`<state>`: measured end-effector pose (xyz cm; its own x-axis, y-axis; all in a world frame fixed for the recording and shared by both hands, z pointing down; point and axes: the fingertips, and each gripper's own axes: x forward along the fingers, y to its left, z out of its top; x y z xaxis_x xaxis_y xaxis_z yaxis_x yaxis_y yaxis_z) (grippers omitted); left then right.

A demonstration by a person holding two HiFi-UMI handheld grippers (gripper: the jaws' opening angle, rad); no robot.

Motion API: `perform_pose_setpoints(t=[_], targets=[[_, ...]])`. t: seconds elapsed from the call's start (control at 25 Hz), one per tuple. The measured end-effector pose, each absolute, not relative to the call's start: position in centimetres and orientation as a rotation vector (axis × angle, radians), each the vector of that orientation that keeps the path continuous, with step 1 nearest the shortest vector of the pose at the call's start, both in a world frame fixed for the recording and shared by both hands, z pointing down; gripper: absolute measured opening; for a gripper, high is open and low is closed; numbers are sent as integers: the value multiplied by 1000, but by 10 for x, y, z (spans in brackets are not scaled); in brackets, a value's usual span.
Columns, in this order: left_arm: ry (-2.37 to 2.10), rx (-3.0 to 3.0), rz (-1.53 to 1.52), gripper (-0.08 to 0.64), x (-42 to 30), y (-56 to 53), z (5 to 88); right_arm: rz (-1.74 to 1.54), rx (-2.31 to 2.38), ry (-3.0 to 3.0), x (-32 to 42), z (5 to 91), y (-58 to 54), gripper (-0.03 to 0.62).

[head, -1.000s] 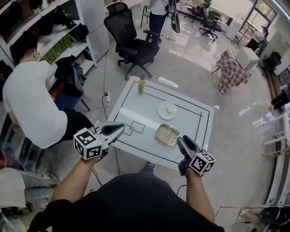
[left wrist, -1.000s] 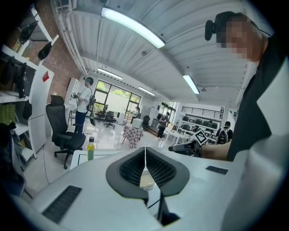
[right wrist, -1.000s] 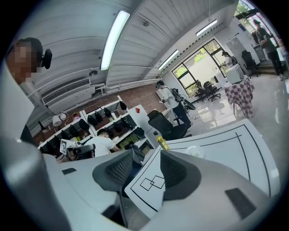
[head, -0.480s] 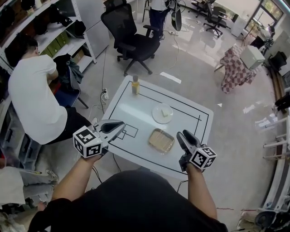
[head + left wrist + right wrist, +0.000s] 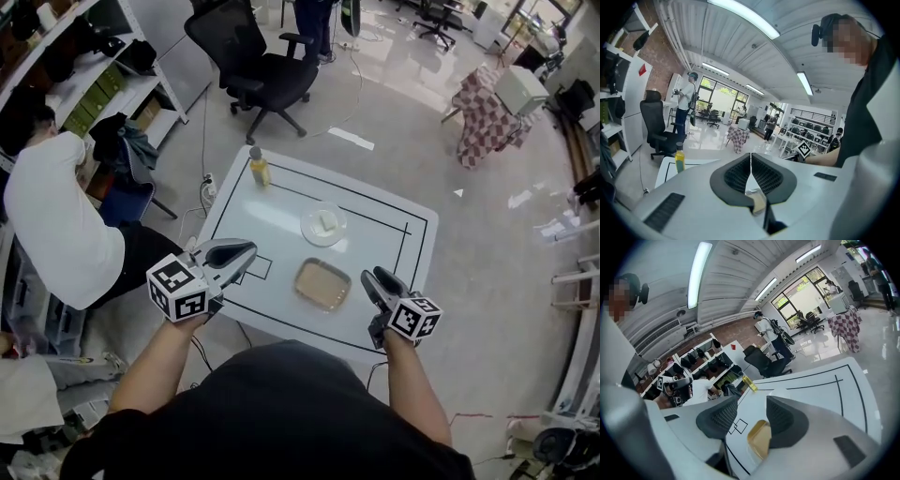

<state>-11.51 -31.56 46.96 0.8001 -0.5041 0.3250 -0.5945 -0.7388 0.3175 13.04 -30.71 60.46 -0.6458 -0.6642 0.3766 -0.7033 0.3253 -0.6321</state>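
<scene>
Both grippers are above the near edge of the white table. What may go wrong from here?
The golden rectangular tray lies low before the open right gripper; its jaws might push it instead of gripping it. The yellow bottle stands near the white table's far left corner; a bump from the shut left gripper may tip it off.

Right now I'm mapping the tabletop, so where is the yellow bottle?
In the head view, the yellow bottle stands upright at the white table's far left corner, beyond and left of the white plate.
</scene>
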Motion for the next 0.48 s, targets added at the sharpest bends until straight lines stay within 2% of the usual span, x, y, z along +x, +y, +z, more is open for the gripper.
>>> perform_pose_setpoints(t=[0.48], targets=[[-772, 2562, 348, 26, -88, -330, 490, 1361, 1298, -2433, 152, 662, -312, 206]])
